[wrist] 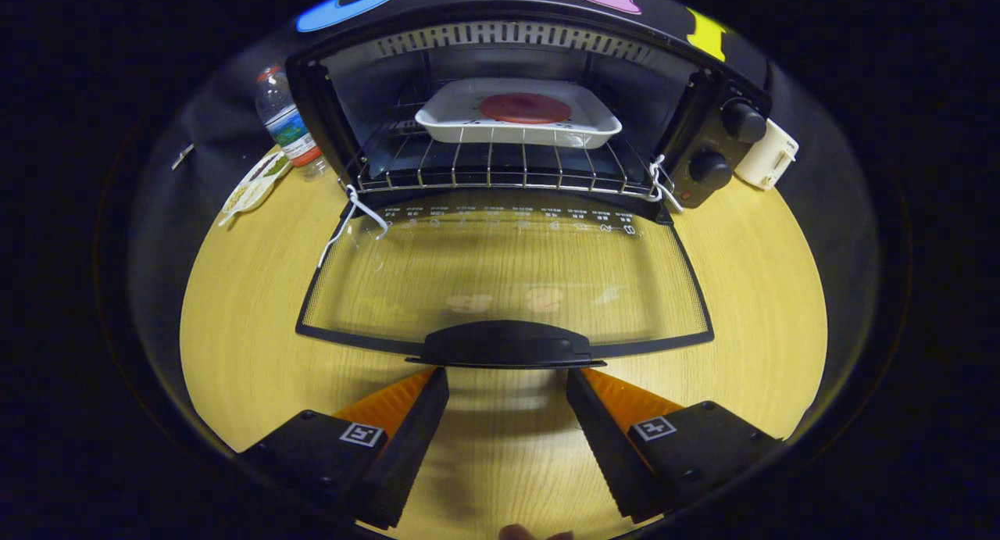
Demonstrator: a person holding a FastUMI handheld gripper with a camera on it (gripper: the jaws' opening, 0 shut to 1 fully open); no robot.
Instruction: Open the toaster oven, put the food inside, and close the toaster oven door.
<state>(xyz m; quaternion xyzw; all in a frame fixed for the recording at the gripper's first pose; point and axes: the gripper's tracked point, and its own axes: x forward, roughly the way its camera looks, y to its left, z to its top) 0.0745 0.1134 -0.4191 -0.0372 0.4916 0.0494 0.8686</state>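
Note:
The black toaster oven [707, 145] stands at the far end of the wooden table with its glass door [508, 278] folded down flat toward me. Inside, on the wire rack [500, 173], rests a white tray [453, 118] holding a round red piece of food [524, 108]. My gripper [508, 380] is open, with nothing between its fingers. The fingertips [433, 388] sit just short of the door's black handle [506, 345], one to each side of it.
A water bottle [287, 126] and a white packet [254, 184] lie left of the oven. A white appliance [769, 157] stands right of it, beside the two knobs [742, 122]. Bare tabletop [242, 345] flanks the lowered door.

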